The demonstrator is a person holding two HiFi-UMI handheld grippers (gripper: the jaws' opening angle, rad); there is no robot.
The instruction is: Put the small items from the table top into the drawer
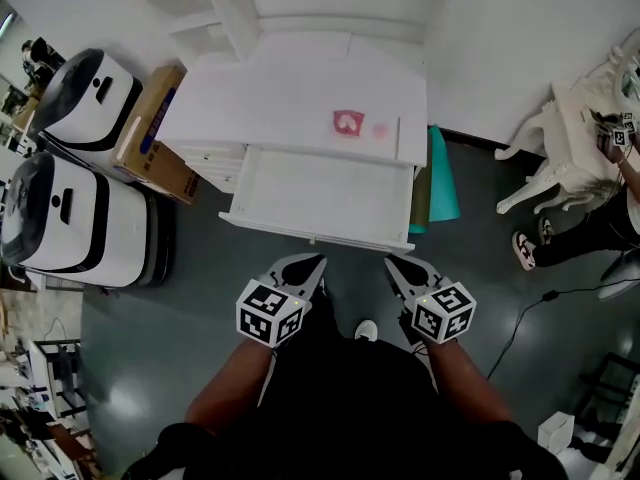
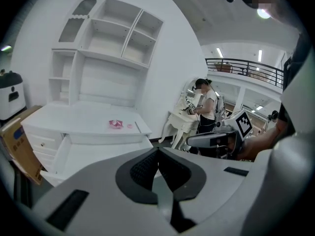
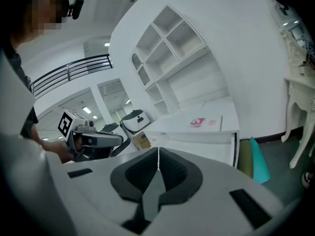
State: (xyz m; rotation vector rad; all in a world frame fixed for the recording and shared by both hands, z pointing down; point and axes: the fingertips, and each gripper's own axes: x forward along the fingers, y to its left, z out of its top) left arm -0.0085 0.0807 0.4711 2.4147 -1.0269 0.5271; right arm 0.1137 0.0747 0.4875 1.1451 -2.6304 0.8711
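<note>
A white desk (image 1: 260, 98) stands ahead with its wide drawer (image 1: 320, 193) pulled out and empty. On the desk top lie a pink folded item (image 1: 348, 122) and a small pale pink round item (image 1: 380, 129); they also show as the pink item (image 2: 115, 124) and the pink item (image 3: 198, 122). My left gripper (image 1: 308, 266) and right gripper (image 1: 398, 268) hang low in front of the drawer, well short of the items. Both are shut with nothing between the jaws: left gripper (image 2: 157, 154), right gripper (image 3: 158, 154).
Two white-and-black machines (image 1: 75, 188) and a cardboard box (image 1: 155, 133) stand left of the desk. A teal board (image 1: 442, 178) leans at its right side. A white ornate table (image 1: 560, 148) with a person beside it is at far right. A cable (image 1: 530, 313) lies on the floor.
</note>
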